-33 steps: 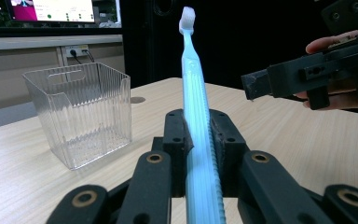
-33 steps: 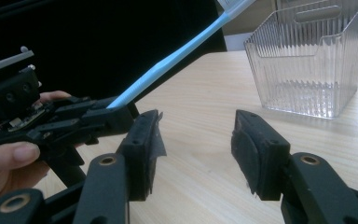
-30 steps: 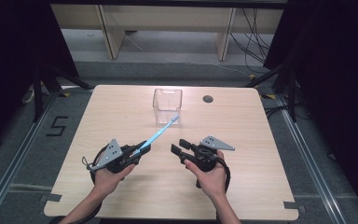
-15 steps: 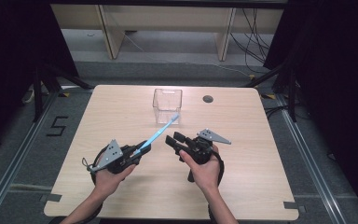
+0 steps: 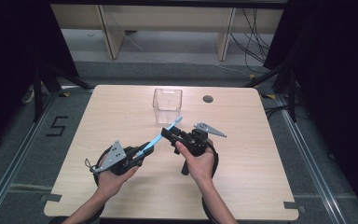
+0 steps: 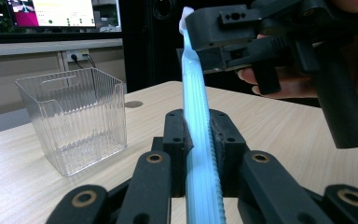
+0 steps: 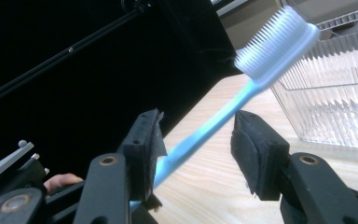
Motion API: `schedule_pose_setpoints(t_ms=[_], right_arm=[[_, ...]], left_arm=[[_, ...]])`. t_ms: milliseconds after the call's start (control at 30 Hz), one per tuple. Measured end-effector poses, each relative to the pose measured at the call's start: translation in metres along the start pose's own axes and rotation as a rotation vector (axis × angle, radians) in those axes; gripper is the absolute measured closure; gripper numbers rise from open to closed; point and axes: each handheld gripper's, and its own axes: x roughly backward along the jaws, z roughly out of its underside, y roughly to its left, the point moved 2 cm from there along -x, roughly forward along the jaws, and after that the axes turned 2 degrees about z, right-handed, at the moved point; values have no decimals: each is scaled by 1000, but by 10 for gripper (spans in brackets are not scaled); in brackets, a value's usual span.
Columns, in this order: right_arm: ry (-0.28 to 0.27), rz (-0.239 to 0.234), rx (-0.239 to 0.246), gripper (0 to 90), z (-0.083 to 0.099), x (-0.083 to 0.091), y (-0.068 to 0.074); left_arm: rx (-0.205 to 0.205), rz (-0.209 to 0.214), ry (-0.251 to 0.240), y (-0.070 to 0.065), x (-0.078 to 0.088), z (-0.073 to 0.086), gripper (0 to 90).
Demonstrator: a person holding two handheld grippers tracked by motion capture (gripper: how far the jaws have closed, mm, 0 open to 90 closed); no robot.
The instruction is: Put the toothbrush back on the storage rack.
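Wooden table (image 5: pixel 121 112) under everything, pale, with a round dark hole (image 5: pixel 208 99) near its far edge, right of the bin. Clear ribbed bin (image 5: pixel 167 105) standing upright on the table towards the far side, open at the top; seen again in the left gripper view (image 6: pixel 74 121) and at the right edge of the right gripper view (image 7: pixel 335 93).

Left gripper (image 5: pixel 143 151) nearer the person than the bin and to its left, held above the table in the left hand (image 5: pixel 112 179). Jaws pressed together on the handle of the brush (image 6: pixel 200 154), pinching it low down, both pads flat against it.

Right gripper (image 5: pixel 168 135) just in front of the bin, nearer the person, held in the right hand (image 5: pixel 198 161). Jaws spread, one on either side of the brush neck (image 7: pixel 200 133). Left pad at or very close to the handle, right pad clear of it with a gap; not clamped. In the left gripper view, this gripper (image 6: pixel 214 42) up beside the brush head, hiding part of it.

Light blue brush (image 5: pixel 164 133) slanting up from the left gripper towards the bin, off the table, its head end just short of the bin's near wall and outside it. White bristles (image 7: pixel 272 42) at the tip, beyond the right gripper's pads, near the bin's ribbed wall in that view.
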Motion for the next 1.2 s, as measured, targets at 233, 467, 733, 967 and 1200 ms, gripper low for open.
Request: schedule_pose_setpoints(t_ms=[233,467,733,967,1200], right_arm=[[-6,6,14,637,-1,-2,-2],[-19,-38,-22,861,-5,4,0],[11,14,155,861,-16,11,5],[74,68,333,861,-19,12,14],[117,72,419,861,-16,10,24]], left_arm=[[-1,-5,3,-2,-2,1,777],[-4,2,56,-5,-9,6,705],[28,22,79,-5,-7,0,523],[52,81,98,-5,-15,-19,461],[25,98,167,-9,-32,-30,479]])
